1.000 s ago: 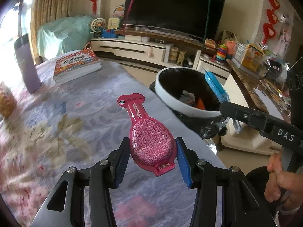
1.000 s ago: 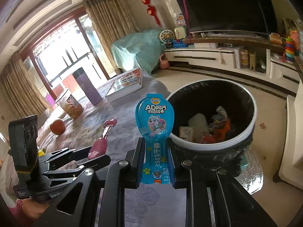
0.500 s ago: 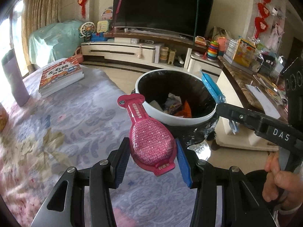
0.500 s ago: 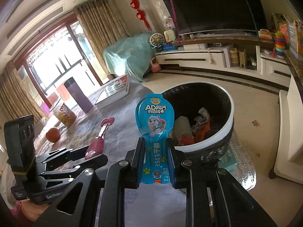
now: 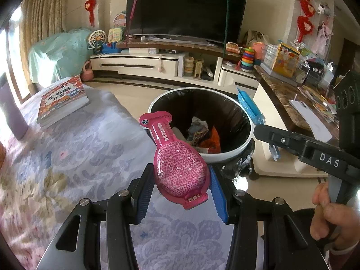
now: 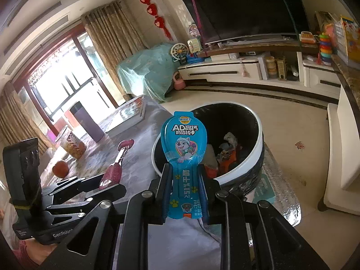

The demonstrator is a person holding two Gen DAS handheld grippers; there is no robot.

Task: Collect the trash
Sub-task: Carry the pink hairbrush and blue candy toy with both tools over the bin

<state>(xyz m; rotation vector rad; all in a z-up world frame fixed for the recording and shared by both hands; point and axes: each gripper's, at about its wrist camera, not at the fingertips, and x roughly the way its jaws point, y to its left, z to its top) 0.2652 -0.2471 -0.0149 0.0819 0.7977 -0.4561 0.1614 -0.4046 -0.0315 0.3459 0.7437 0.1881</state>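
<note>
1. Left hand-held gripper is clamped on a pink, spoon-shaped plastic snack wrapper, its blue pads pressing the wrapper's wide oval end from both sides.
2. That pink wrapper's narrow neck and flat cap point up toward the bin, tilted to the left, and overlap the near rim of the bin in the left wrist view.
3. Right hand-held gripper is closed to a narrow gap on a blue, spoon-shaped plastic snack wrapper with a cartoon dog printed on it; the pads hold its slim stem, and the rounded head stands upright above them.
4. In the right wrist view the blue wrapper's head covers the near left rim of the bin.
5. A round waste bin with a white rim and black liner stands on the floor just beyond both wrappers, with crumpled paper and orange scraps inside.
6. Left of the bin lies the bench, covered by a pale floral cloth.
7. On the bench, farther left of the bin, rest a stack of colourful books and a purple tumbler.
8. A person's hand grips the right gripper's handle, to the right of the bin.
</note>
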